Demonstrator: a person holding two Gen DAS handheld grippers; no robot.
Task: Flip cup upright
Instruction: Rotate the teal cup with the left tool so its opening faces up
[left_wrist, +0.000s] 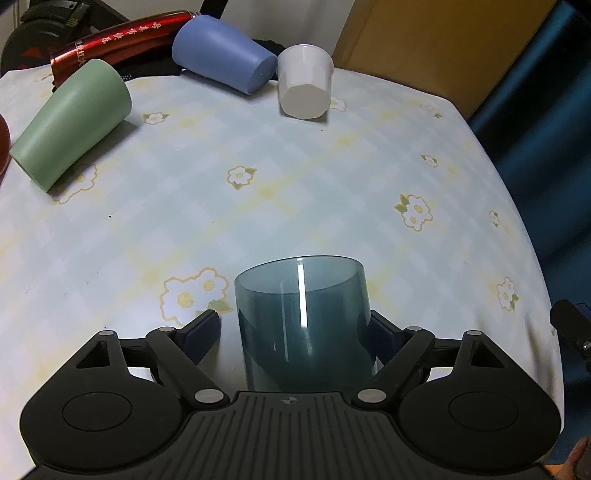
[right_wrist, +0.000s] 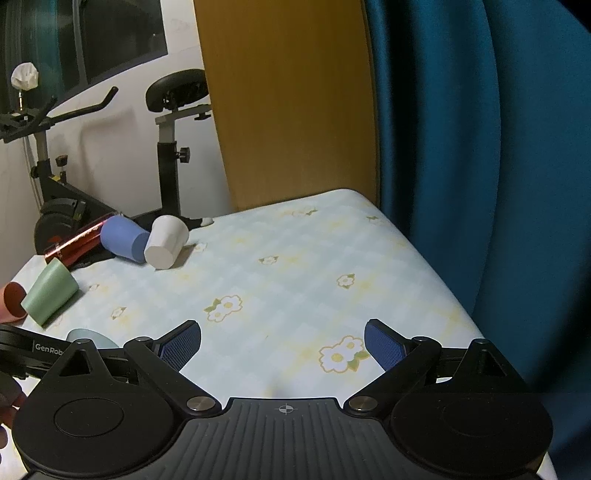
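The surface (left_wrist: 332, 177), covered in a pale floral check cloth, carries several cups, most of them not yet righted. Behind it stand a wooden panel (right_wrist: 288, 103), a teal curtain (right_wrist: 480, 147) and an exercise bike (right_wrist: 74, 192). Largest among the items is a green cup (left_wrist: 70, 122) lying on its side at the far left, with a blue cup (left_wrist: 221, 53) likewise on its side at the back, resting against a red cylinder (left_wrist: 122, 37). A white cup (left_wrist: 304, 81) just beside the blue one lies tilted with its base toward the camera. The smoky translucent cup (left_wrist: 301, 325) stands upright, mouth up, between the fingers of the left claw (left_wrist: 295, 332); its right finger appears to touch the wall, while the left finger shows a gap, so the claw reads as apart, not clamped. The right claw (right_wrist: 282, 347) hangs spread wide over bare cloth, holding nothing. Judgement: this cup's flip looks complete and the grip looks relaxed (release or withdrawal seems the step in hand); the green, blue and white cups remain to be turned, should the task cover them.
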